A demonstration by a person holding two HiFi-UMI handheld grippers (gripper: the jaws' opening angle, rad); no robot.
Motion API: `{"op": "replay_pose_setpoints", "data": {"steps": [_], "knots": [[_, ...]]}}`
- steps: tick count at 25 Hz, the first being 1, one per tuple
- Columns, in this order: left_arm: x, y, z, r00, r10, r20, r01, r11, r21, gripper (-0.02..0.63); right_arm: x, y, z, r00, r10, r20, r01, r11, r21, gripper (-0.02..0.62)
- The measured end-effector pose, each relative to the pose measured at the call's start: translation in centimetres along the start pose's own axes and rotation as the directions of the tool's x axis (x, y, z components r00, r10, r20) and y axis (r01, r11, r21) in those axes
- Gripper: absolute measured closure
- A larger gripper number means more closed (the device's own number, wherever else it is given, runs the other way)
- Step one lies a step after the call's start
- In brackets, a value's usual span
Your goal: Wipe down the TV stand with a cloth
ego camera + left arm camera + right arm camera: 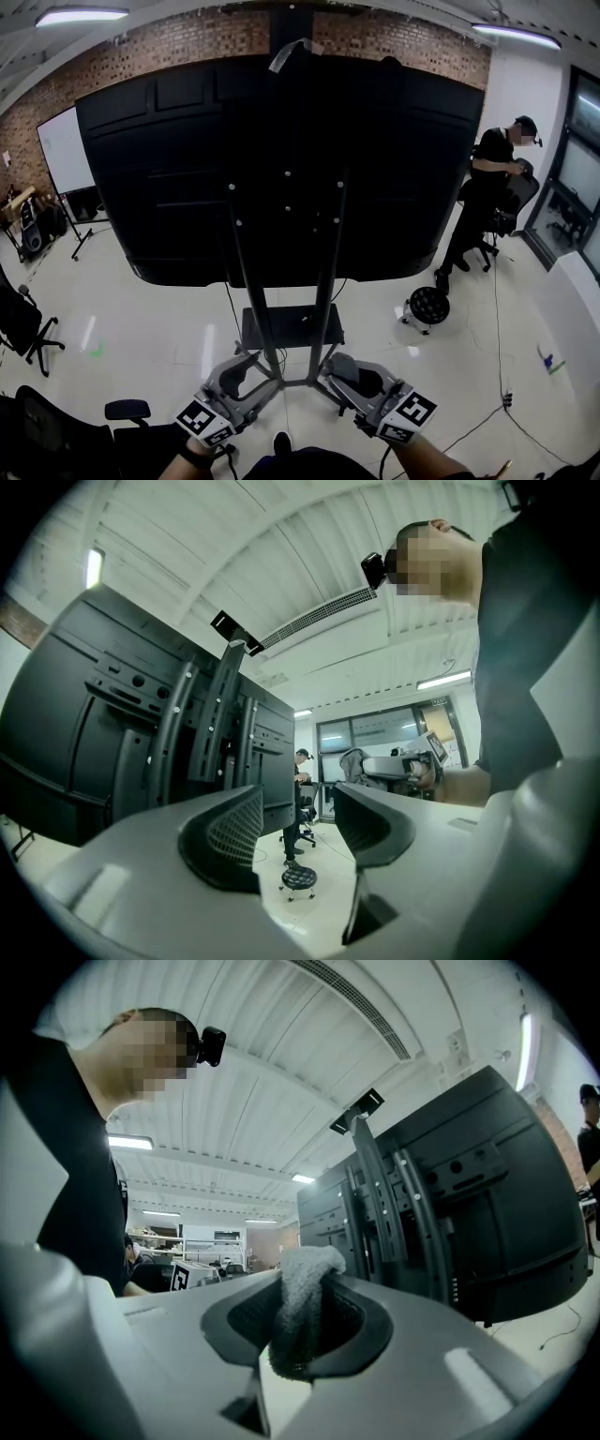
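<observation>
Right gripper view, R hand-held gripper (303,1309) pinching fuzzy cloth (309,1265), L hand-held gripper (298,810) spread

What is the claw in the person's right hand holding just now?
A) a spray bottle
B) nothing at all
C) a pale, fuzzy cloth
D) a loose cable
C: in the right gripper view, the right claw is shut on a pale, fuzzy cloth that sticks up from between its jaws.
</observation>
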State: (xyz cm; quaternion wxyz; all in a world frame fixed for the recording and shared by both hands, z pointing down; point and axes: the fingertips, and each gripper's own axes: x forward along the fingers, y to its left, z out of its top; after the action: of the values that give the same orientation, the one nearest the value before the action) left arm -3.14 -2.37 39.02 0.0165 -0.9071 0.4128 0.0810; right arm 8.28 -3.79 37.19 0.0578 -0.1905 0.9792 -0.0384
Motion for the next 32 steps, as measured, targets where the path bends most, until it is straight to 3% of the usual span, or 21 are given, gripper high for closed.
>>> {"op": "replay_pose_setpoints", "data": {"steps": [8,12,18,25,32], "knots": [[3.6,7.7,3.6,0.995,-0.086,0.048,0.083,0.995,0.055,0.347,7.3,-5.2,2.9,0.997,-0.055,0.047,0.059,0.995,-0.077,0.519],[4.6,10.0,4.5,0.987,-0.151,0.053,0.146,0.984,0.098,0.347,9.8,-6.4,4.5,0.993,-0.078,0.09,0.088,0.99,-0.112,0.52],[6.3,12.4,5.8,0.979,-0.189,0.07,0.181,0.977,0.111,0.345,12.3,-7.0,7.2,0.995,-0.062,0.083,0.078,0.978,-0.194,0.519],[8.5,13.1,9.6,0.97,-0.216,0.11,0.19,0.961,0.202,0.341,14.1,-8.3,12.3,0.998,0.0,0.059,0.024,0.915,-0.402,0.52],[10.7,12.9,15.0,0.956,-0.259,0.139,0.204,0.925,0.321,0.341,15.6,-9.7,19.6,0.998,0.021,0.059,0.018,0.807,-0.59,0.52]]}}
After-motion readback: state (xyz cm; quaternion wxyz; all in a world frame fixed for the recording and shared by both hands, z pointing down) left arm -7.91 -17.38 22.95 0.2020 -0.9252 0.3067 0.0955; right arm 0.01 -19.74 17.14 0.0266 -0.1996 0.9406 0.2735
